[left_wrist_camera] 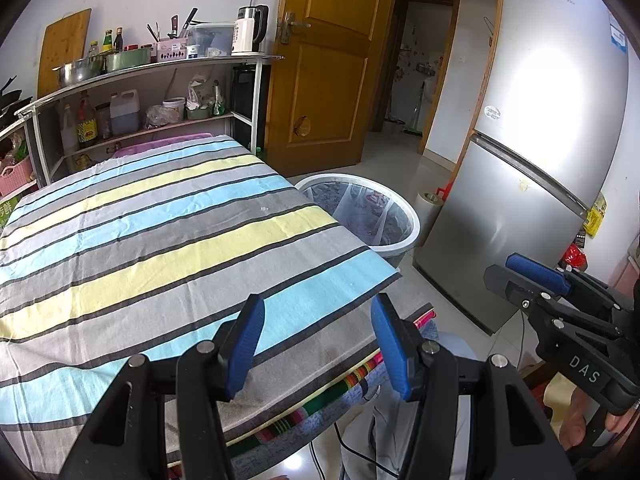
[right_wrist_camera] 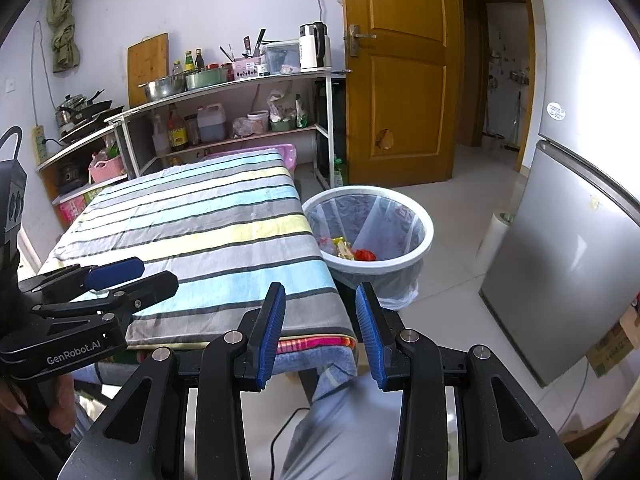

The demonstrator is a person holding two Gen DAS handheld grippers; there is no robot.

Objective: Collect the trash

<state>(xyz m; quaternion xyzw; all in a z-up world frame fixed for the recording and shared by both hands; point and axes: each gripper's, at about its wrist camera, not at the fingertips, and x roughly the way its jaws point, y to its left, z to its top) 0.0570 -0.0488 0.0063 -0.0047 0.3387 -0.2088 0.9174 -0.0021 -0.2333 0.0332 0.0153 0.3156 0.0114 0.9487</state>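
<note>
A white trash bin (left_wrist_camera: 412,226) (right_wrist_camera: 426,236) with a clear liner stands on the floor by the table's right edge. Red and yellow wrappers (right_wrist_camera: 352,251) lie at its bottom, seen only in the right wrist view. The table wears a striped cloth (left_wrist_camera: 160,220) (right_wrist_camera: 200,232), bare apart from a tiny white speck (left_wrist_camera: 263,209). My left gripper (left_wrist_camera: 318,344) (right_wrist_camera: 136,276) hovers open over the near corner of the cloth, nothing between its blue pads. My right gripper (right_wrist_camera: 320,332) (left_wrist_camera: 516,276) is open and empty too, off the table's near right corner, short of the bin.
A metal shelf (right_wrist_camera: 240,84) with pots, bottles, knives and a kettle lines the far wall. A wooden door (right_wrist_camera: 400,80) and a silver fridge (left_wrist_camera: 552,140) (right_wrist_camera: 568,260) flank the tiled floor. A paper roll (right_wrist_camera: 494,240) stands by the fridge. A person's trouser leg (right_wrist_camera: 340,420) and a cable are below.
</note>
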